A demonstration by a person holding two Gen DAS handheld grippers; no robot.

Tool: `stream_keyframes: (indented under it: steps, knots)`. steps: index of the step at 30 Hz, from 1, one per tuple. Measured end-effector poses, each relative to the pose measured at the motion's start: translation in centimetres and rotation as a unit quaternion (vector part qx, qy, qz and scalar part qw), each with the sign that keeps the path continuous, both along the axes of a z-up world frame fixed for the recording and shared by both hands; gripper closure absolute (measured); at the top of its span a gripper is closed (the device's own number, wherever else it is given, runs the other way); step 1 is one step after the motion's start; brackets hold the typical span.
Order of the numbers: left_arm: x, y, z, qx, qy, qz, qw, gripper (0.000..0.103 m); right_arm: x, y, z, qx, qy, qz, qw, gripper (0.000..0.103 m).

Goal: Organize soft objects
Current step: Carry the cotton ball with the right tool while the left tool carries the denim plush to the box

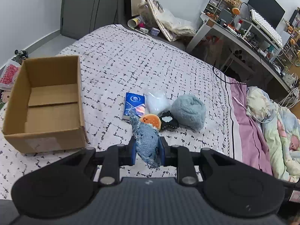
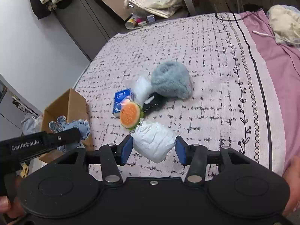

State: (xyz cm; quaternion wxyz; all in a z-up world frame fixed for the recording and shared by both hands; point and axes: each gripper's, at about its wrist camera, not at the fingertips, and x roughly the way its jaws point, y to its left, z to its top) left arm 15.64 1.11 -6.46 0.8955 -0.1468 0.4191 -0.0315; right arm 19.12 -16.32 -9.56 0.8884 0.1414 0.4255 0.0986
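Note:
My left gripper (image 1: 147,150) is shut on a frayed blue denim soft toy (image 1: 147,140) and holds it above the bed; the toy also shows in the right wrist view (image 2: 75,127) in front of the open cardboard box (image 2: 63,110). My right gripper (image 2: 153,150) is shut on a white crinkled soft packet (image 2: 154,140). On the bed lie an orange burger plush (image 1: 151,121), a fluffy grey-blue plush (image 1: 189,111), a black and white pouch (image 1: 167,121), a clear bag of white filling (image 1: 156,102) and a blue tissue pack (image 1: 134,106).
The empty cardboard box (image 1: 43,103) stands on the bed at the left. A bundled quilt (image 1: 275,131) lies on the pink sheet at the right. A cluttered desk (image 1: 253,37) stands beyond the bed, and bags and bottles (image 1: 150,22) lie on the floor.

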Motion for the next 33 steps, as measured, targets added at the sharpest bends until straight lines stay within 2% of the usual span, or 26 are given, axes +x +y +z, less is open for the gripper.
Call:
stream_keyframes:
  steps: [10, 18, 33]
  knots:
    - [-1.0, 1.9, 2.8, 0.001, -0.026, 0.018, 0.9995, 0.08, 0.3, 1.5, 4.4, 0.009, -0.066, 0.035, 0.997, 0.055]
    - [-1.3, 4.2, 4.7, 0.002, -0.05, 0.035, 0.9982, 0.08, 1.4, 3.5, 6.9, 0.015, -0.101, 0.057, 0.993, 0.055]
    - [-0.1, 10.0, 5.7, 0.0, -0.061, 0.078, 0.995, 0.08, 3.5, 9.4, 8.3, 0.015, -0.123, 0.114, 0.986, 0.055]
